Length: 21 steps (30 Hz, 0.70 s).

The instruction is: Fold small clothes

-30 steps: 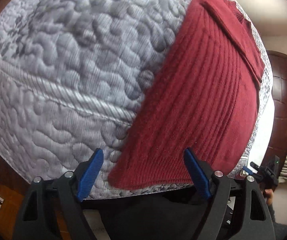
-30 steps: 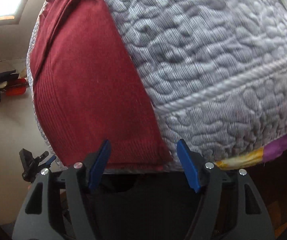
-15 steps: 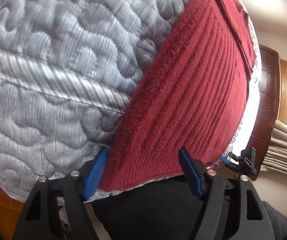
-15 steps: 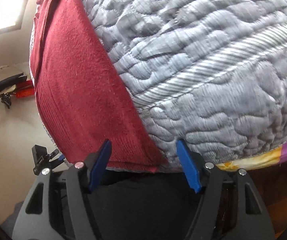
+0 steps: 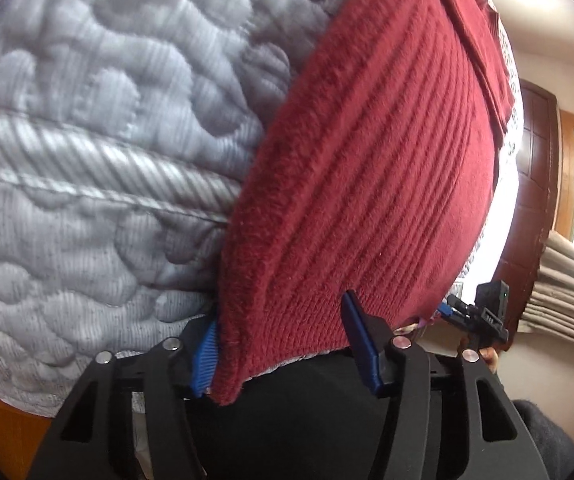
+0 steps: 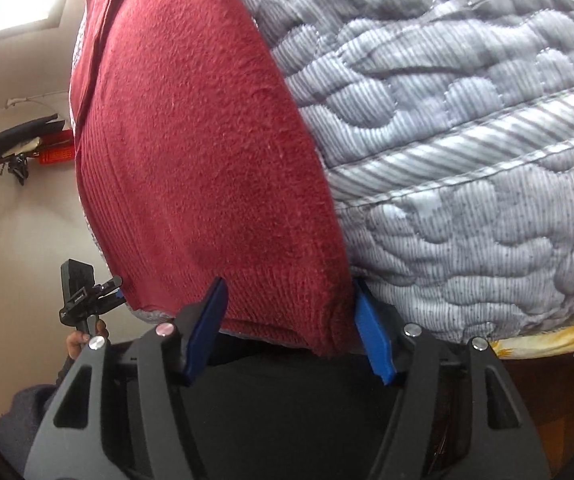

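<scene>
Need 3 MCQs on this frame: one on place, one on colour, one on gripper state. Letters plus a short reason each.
1. Where does the sweater lie?
A. on the quilt
B. on a chair
C. on the floor

2. What colour are the gripper pads?
A. red
B. blue
C. white

3. How do the left gripper and right gripper stand?
A. both shut on the hem
B. left open, right shut
C. both open, a near corner of the sweater between the fingers

Answers:
1 A: the red knit lies spread on the grey quilted cover in both views.
2 B: the pads are blue on black fingers.
3 C: each view shows the fingers spread wide, with a hem corner in the gap.
</scene>
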{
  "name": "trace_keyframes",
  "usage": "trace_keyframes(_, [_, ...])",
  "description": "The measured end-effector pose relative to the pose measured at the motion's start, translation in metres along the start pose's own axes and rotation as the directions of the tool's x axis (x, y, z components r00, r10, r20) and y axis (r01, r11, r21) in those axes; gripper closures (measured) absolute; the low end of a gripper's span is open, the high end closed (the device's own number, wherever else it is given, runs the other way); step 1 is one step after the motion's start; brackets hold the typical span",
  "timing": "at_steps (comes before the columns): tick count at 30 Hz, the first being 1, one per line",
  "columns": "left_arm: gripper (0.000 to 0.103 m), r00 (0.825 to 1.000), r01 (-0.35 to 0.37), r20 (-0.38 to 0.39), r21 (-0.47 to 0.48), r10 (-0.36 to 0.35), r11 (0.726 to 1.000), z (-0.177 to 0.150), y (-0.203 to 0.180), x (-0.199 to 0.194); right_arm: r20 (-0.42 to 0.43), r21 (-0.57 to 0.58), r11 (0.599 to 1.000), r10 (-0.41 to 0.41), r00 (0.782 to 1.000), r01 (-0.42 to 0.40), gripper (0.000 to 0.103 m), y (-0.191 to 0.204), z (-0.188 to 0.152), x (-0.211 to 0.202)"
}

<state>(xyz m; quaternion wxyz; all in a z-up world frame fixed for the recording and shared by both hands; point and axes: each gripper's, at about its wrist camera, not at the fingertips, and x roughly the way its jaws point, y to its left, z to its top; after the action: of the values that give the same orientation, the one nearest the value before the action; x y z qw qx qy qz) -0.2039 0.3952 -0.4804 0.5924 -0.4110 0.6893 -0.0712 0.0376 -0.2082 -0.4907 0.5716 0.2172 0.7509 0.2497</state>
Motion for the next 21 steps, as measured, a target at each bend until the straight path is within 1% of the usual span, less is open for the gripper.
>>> trace_keyframes(4, [0.051, 1.000, 0.008, 0.005, -0.044, -0.008, 0.999, 0.001, 0.007, 0.002, -0.022, -0.002, 1.000, -0.014, 1.000, 0.014, 0.041, -0.001, 0.004, 0.011])
trace_keyframes(7, [0.054, 1.000, 0.005, 0.001, -0.031, -0.005, 1.000, 0.000, 0.004, 0.000, -0.022, 0.005, 1.000, -0.011, 1.000, 0.011, 0.042, 0.005, 0.005, 0.015])
trace_keyframes(9, [0.063, 1.000, -0.008, 0.000, -0.017, 0.008, 1.000, -0.002, 0.000, 0.000, -0.027, -0.007, 1.000, -0.013, 1.000, 0.013, 0.048, 0.008, 0.005, 0.015])
trace_keyframes(10, [0.065, 1.000, -0.012, 0.002, -0.025, 0.012, 1.000, -0.003, 0.000, 0.000, -0.027, -0.010, 1.000, -0.016, 0.999, 0.016, 0.049, 0.008, 0.005, 0.017])
trace_keyframes(12, [0.071, 1.000, -0.011, 0.004, -0.044, 0.011, 0.999, -0.007, 0.005, 0.002, -0.026, 0.009, 1.000, -0.005, 1.000, 0.005, 0.053, 0.004, 0.005, 0.017])
trace_keyframes(13, [0.072, 1.000, -0.014, 0.005, -0.048, 0.015, 0.999, -0.007, 0.006, 0.003, -0.024, 0.020, 1.000, 0.004, 1.000, -0.003, 0.054, 0.003, 0.005, 0.018])
trace_keyframes(14, [0.074, 1.000, -0.018, 0.007, -0.049, 0.019, 0.999, -0.007, 0.005, 0.004, -0.024, 0.029, 1.000, 0.007, 1.000, -0.006, 0.057, 0.002, 0.005, 0.019])
trace_keyframes(16, [0.083, 0.999, -0.032, 0.007, -0.041, 0.032, 0.999, -0.007, 0.002, 0.005, -0.038, 0.028, 0.999, 0.025, 0.999, -0.024, 0.073, 0.004, 0.004, 0.021])
trace_keyframes(17, [0.091, 1.000, -0.029, 0.003, -0.039, 0.029, 0.999, -0.007, 0.000, 0.005, -0.045, 0.027, 0.999, 0.040, 0.998, -0.039, 0.083, 0.006, 0.003, 0.021])
trace_keyframes(18, [0.093, 1.000, -0.027, 0.000, -0.035, 0.027, 0.999, -0.007, -0.001, 0.005, -0.043, 0.025, 0.999, 0.048, 0.998, -0.047, 0.091, 0.009, 0.002, 0.018])
trace_keyframes(19, [0.094, 1.000, -0.030, 0.001, -0.024, 0.030, 0.999, -0.008, -0.007, 0.007, -0.041, 0.028, 0.998, 0.062, 0.997, -0.061, 0.095, 0.011, 0.001, 0.016])
trace_keyframes(21, [0.096, 1.000, -0.030, 0.006, -0.020, 0.030, 0.999, -0.008, -0.014, 0.008, -0.032, 0.033, 0.996, 0.089, 0.996, -0.088, 0.097, 0.014, 0.001, 0.011])
